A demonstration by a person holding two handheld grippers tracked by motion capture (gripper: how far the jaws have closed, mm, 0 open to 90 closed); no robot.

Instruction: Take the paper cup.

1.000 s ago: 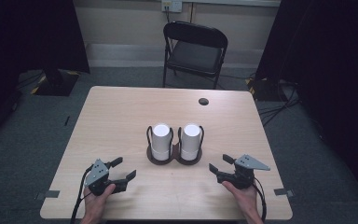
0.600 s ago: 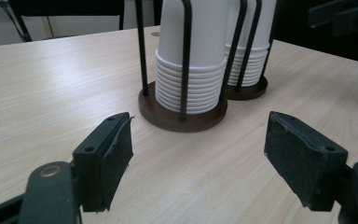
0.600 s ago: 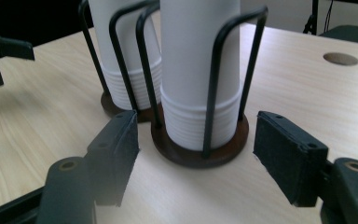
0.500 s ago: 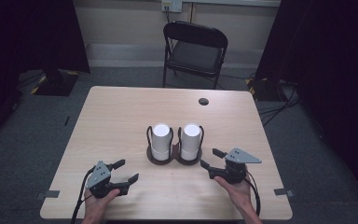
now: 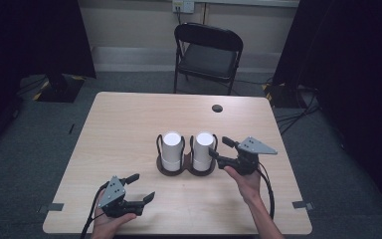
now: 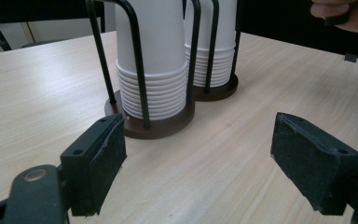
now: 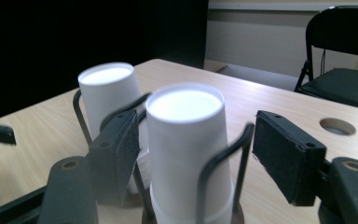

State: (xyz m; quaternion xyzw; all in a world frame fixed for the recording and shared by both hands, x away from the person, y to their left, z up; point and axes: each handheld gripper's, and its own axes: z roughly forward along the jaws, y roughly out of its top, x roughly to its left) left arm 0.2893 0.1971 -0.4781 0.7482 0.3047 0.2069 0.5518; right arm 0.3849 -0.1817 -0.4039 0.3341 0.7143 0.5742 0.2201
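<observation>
Jaws of right gripper wide apart, flanking right cup stack, contact unclear; left gripper gaping, holding nothing, low over table.

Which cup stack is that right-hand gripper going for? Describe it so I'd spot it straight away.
On the wooden table, find the dark two-slot wire holder near the middle. The right stack is the one; unlike its twin, the left stack, it stands between the open jaws of the right gripper.
</observation>
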